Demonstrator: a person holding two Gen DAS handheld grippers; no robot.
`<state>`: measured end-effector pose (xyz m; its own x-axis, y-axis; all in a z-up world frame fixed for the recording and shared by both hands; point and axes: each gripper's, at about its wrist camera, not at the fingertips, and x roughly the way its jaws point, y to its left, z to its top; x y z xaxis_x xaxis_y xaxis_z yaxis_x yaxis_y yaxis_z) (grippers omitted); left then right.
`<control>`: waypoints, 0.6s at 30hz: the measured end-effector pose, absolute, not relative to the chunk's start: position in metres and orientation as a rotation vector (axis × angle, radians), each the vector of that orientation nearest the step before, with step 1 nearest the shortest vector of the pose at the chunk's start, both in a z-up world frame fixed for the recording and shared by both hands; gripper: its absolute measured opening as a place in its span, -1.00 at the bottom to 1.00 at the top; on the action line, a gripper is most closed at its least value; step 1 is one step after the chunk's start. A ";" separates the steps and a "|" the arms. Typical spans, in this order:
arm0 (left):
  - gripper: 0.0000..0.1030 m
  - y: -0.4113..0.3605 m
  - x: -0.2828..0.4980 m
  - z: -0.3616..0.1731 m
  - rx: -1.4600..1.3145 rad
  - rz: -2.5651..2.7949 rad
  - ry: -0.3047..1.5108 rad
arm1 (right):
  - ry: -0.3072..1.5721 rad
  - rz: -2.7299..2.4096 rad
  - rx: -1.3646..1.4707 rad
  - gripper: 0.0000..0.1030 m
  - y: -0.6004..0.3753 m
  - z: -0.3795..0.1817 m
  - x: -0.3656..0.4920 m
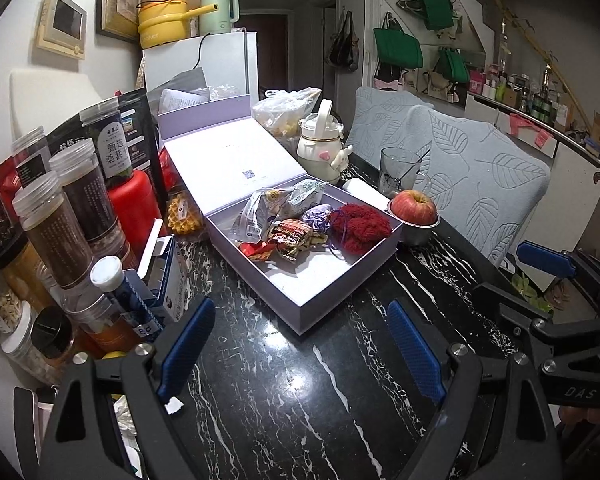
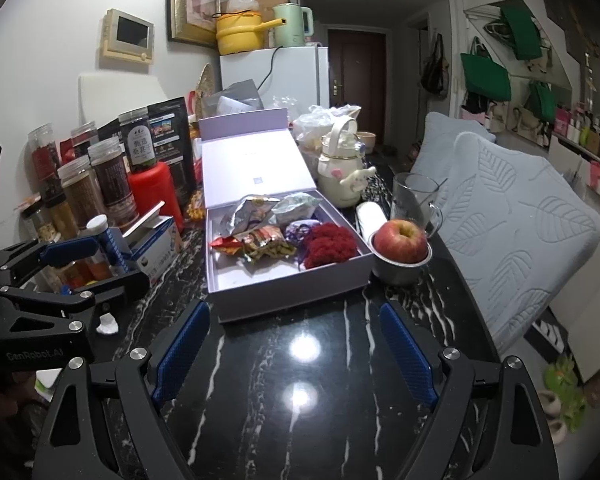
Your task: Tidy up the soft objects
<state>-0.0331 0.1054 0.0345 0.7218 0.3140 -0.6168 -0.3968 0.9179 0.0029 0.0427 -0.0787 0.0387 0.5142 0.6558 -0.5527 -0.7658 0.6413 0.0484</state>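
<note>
An open lilac box (image 1: 332,300) (image 2: 288,296) sits on the black marble table, lid tilted back. Inside lie a fuzzy red soft item (image 1: 360,224) (image 2: 330,246), a purple pouch (image 1: 316,218) (image 2: 298,230), and several snack packets (image 1: 288,236) (image 2: 266,246). My left gripper (image 1: 300,344) is open and empty, over the table in front of the box. My right gripper (image 2: 294,348) is open and empty, also short of the box. The right gripper shows at the right edge of the left wrist view (image 1: 548,280); the left gripper shows at the left of the right wrist view (image 2: 72,272).
Jars and bottles (image 1: 60,232) crowd the left side with a red canister (image 2: 156,196) and a blue carton (image 2: 156,248). An apple (image 2: 400,240) in a steel cup, a glass mug (image 2: 416,200) and a white kettle (image 2: 340,176) stand right of the box. Cushioned chairs (image 2: 512,232) line the right edge.
</note>
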 end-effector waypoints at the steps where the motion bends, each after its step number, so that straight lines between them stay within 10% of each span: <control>1: 0.73 0.105 -0.033 0.034 -0.132 0.394 0.657 | 0.570 0.861 -0.213 0.71 -0.079 0.039 0.043; 18: 0.73 0.101 -0.027 0.032 -0.116 0.367 0.670 | 0.572 0.834 -0.219 0.71 -0.084 0.038 0.044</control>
<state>-0.0271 0.1013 0.0318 0.7225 0.2949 -0.6253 -0.3688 0.9294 0.0122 0.0438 -0.0841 0.0375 0.5331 0.6354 -0.5586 -0.7500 0.6605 0.0355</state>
